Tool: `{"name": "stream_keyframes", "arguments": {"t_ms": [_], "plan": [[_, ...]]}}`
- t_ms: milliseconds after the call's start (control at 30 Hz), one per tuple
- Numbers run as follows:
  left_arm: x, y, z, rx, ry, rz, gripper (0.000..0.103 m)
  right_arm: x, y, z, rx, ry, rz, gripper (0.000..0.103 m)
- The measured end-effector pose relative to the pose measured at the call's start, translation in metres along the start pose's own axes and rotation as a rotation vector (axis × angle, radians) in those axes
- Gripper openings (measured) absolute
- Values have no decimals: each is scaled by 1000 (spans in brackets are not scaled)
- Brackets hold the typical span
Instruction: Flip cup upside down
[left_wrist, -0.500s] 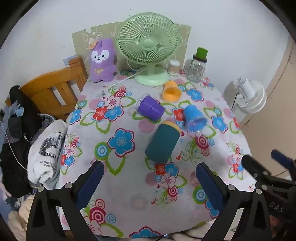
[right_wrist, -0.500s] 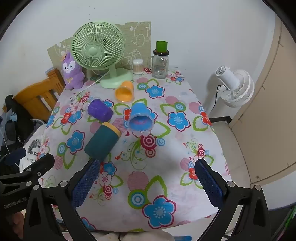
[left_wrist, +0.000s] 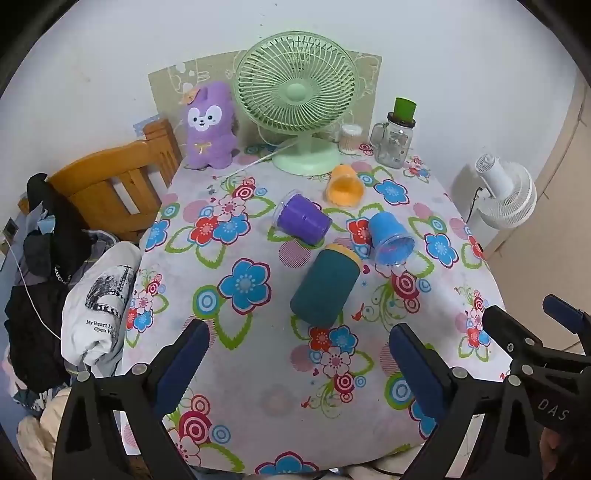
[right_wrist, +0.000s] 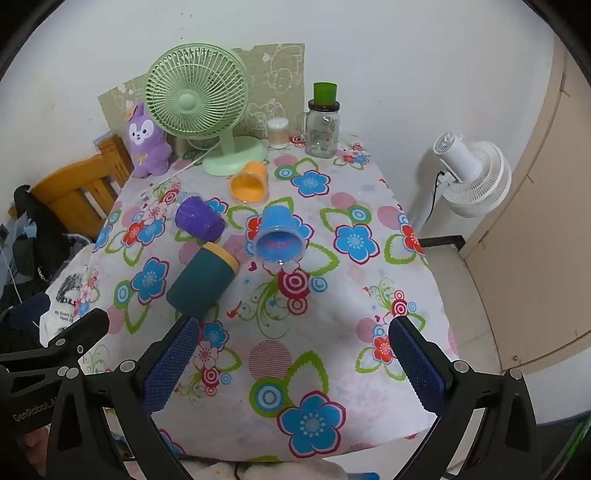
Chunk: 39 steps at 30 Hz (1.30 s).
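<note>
1. A small room corner is shown: a white wall, a wooden chair (left_wrist: 110, 184) piled with clothes on one side, a white floor fan (right_wrist: 476, 177) on the other, and a desk (left_wrist: 258, 387) covered with a flowered cloth.
2. Four cups are seen lying on their sides near the desk's middle: a teal cup (left_wrist: 325, 284) with a yellow rim nearest, a blue cup (right_wrist: 280, 236), a purple cup (left_wrist: 303, 219), and an orange cup (left_wrist: 343, 188) just in front of a green desk fan (left_wrist: 295, 99). None has yet been turned mouth-down.
3. Rolling is judged the main risk: a round cup nudged off-centre by one finger could be sent into its close neighbours or toward the desk edge.
4. A slip during the turn is also thought possible if the smooth wall is gripped too lightly; the cloth could be snagged and dragged.
5. The left tool (left_wrist: 299, 365) is held wide apart, empty, touching nothing, short of the teal cup.
6. The right tool (right_wrist: 291, 362) is likewise spread wide, empty, above bare cloth.
</note>
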<state>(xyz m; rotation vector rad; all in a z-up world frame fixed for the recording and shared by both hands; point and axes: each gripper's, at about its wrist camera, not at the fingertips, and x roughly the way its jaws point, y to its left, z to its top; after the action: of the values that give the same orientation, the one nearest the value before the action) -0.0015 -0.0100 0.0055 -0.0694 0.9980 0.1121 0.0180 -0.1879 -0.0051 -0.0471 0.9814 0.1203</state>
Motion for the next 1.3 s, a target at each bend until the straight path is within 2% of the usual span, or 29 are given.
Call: {"name": "stream_keyframes", "arguments": {"t_ms": [1100,1300], "plan": [[2,-9,-2,9,-11,-6,98,-1,-2,1,-3,-5,-9,103],[10,-8,3,17,-2,-45,99,4,-5,5,-1,9,-8,103]]}}
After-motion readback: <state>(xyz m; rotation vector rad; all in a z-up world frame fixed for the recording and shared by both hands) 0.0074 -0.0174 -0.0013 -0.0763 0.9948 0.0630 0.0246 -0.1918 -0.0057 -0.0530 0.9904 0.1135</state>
